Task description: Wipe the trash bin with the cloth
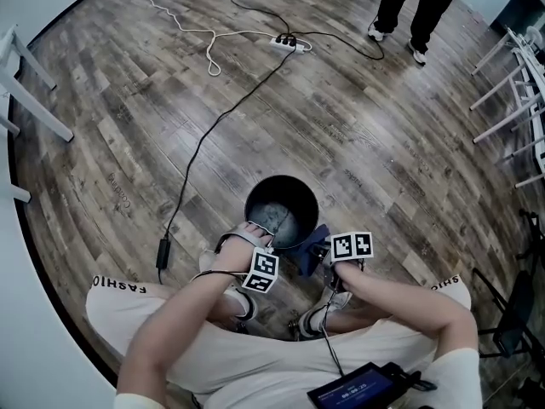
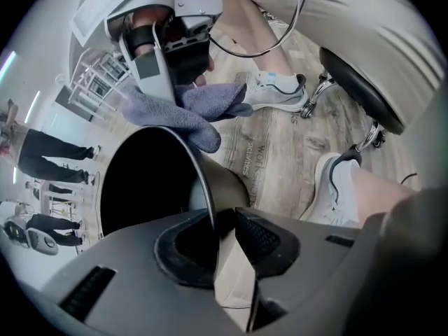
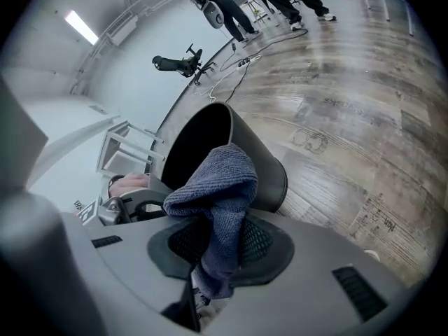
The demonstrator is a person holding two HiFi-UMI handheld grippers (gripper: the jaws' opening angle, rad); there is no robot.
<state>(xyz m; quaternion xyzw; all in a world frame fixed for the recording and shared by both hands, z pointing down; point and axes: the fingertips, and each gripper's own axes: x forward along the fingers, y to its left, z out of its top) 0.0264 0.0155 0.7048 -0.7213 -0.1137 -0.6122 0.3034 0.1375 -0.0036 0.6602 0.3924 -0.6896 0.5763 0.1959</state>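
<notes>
Wood-plank floor [image 1: 383,143] covers the room, grey-brown, with lettering printed on some planks. One plank beside the bin shows a word starting "WORKS" in the left gripper view.

Nearest the head camera, a lit screen [image 1: 353,390] lies at the lap. It is cut by the frame edge and its text is too small to read. Pale shorts [image 1: 255,365] carry "FASHIO" on the left hem, while the print on the right hem is only partly visible. Sneakers [image 2: 276,93] and a black-seated stool [image 2: 357,89] on castors stand close behind the work.

The bin [image 1: 298,196], dark and round, stands upright on the floor just ahead of the knees. Something pale inside it is hard to make out. The left gripper [image 2: 222,224] sits on its near rim, jaws clamped on the thin wall, one pad inside and one outside.

The right gripper [image 3: 218,235] has its jaws closed on the cloth [image 3: 217,180], a blue-grey bunch rising between the pads. In that gripper's own view the cloth hides part of the bin. From above it sits just beside the near right rim, outside the opening. Whether it touches the rim is unclear.

Beyond, a black cable [image 1: 217,122] runs from an adaptor [image 1: 162,252] to a power strip [image 1: 287,43]. A person [image 1: 421,2] in dark trousers is cut off above the legs. White furniture legs [image 1: 511,75] edge both sides.
</notes>
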